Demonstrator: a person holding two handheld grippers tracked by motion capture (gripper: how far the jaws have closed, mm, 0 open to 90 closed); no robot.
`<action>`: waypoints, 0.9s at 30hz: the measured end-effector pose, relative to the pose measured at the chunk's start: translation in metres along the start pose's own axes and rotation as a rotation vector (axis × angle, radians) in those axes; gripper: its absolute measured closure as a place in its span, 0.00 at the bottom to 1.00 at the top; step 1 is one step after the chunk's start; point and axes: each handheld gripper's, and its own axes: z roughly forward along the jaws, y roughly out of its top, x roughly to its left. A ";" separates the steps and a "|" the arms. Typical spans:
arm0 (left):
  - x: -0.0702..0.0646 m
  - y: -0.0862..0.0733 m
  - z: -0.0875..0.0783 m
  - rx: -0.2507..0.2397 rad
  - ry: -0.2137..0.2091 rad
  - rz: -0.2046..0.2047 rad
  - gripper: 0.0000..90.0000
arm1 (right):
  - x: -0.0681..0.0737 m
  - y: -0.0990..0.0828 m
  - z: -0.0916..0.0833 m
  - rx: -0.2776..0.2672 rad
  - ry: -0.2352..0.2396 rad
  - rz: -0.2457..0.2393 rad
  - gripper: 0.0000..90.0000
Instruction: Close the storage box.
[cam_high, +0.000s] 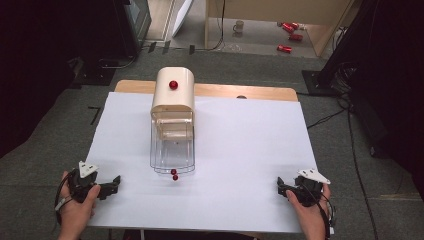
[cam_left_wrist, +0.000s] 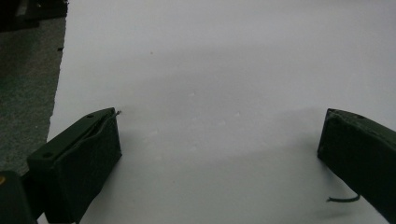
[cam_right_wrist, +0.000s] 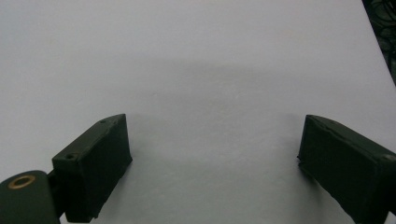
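Note:
A cream bread-box-like container (cam_high: 172, 96) with a red knob (cam_high: 173, 84) stands at the table's middle back. Its clear lid or drawer (cam_high: 172, 148) lies open toward me, with a small red knob (cam_high: 174, 174) at its near edge. My left gripper (cam_high: 114, 183) rests at the near left of the white table (cam_high: 240, 150), held in a hand, open and empty. In its own view my left gripper (cam_left_wrist: 219, 144) shows bare white sheet between wide jaws. My right gripper (cam_high: 280, 187) sits at the near right, open. My right gripper (cam_right_wrist: 215, 149) holds nothing.
The white sheet covers a wooden tabletop (cam_high: 250, 92) whose far edge shows. Grey carpet (cam_high: 45, 135) surrounds the table. Beyond it lie cables (cam_high: 327, 118), a mug (cam_high: 239, 26) and red cans (cam_high: 290, 30) on the floor under a wooden frame.

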 end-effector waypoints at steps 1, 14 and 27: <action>0.000 0.000 0.000 0.000 0.000 0.000 0.00 | 0.000 0.000 0.000 0.000 0.000 0.000 0.09; 0.000 0.000 0.000 -0.001 0.000 0.000 0.00 | 0.025 0.007 -0.009 -0.015 -0.006 -0.013 0.10; 0.000 0.000 0.000 -0.002 0.000 0.000 0.00 | 0.063 0.016 -0.020 -0.053 0.095 -0.035 0.11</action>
